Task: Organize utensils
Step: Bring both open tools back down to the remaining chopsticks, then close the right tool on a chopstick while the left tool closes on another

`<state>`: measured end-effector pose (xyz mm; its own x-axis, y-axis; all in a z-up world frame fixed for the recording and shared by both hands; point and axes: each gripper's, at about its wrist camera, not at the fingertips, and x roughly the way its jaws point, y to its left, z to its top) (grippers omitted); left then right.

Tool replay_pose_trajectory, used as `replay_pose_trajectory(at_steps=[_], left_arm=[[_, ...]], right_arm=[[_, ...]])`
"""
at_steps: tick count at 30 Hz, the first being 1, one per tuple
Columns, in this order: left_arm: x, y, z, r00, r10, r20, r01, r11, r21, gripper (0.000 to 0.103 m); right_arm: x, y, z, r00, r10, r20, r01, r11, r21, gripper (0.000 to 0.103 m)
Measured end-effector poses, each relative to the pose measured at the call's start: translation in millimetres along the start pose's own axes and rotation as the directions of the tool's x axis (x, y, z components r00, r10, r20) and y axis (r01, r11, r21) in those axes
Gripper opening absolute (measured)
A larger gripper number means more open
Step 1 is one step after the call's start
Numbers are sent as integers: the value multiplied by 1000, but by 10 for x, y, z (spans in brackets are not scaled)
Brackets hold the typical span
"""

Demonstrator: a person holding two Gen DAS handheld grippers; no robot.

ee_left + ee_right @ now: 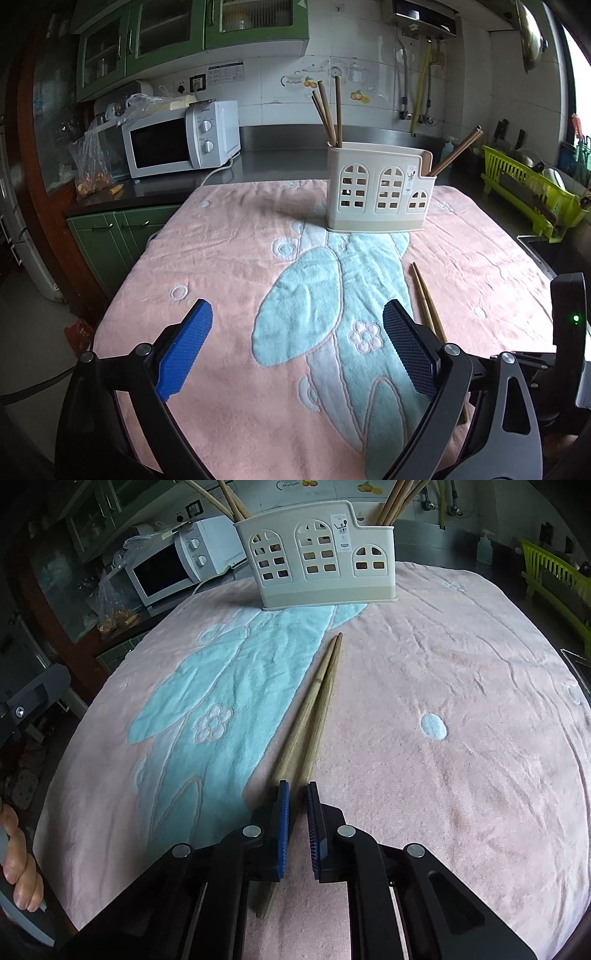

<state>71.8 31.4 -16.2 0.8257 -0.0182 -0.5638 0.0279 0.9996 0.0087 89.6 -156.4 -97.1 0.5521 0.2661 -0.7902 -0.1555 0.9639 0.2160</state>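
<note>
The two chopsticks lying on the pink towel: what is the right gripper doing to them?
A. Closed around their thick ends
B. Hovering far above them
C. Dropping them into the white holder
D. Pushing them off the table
A: in the right wrist view the right gripper has its blue pads closed on the thick ends of the chopsticks, which lie flat on the towel.

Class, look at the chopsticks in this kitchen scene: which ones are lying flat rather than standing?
The pair of chopsticks on the pink towel, at the right gripper; the others stand upright in the white holder.
</note>
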Motion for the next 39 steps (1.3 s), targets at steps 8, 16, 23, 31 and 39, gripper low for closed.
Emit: replay_pose_trajectory(at_steps=[8, 16, 23, 31, 39], left_arm=[[25, -95, -88, 999, -30, -19, 30, 1000, 10, 93], [107, -342, -209, 994, -88, -62, 90, 995, 37, 93], [210, -602, -328, 980, -156, -120, 164, 985, 56, 87], [416, -832, -490, 953, -208, -219, 222, 974, 41, 61], [643, -999, -534, 920, -264, -289, 274, 962, -5, 38]], right_arm=[[-72, -170, -43, 1000, -16, 11, 15, 1000, 16, 7], [-151, -340, -91, 999, -47, 27, 46, 999, 22, 7], [-212, -493, -121, 997, -60, 40, 59, 998, 31, 7], [-277, -639, -147, 997, -61, 52, 59, 998, 39, 7], [-319, -758, -165, 997, -58, 58, 55, 997, 48, 7]])
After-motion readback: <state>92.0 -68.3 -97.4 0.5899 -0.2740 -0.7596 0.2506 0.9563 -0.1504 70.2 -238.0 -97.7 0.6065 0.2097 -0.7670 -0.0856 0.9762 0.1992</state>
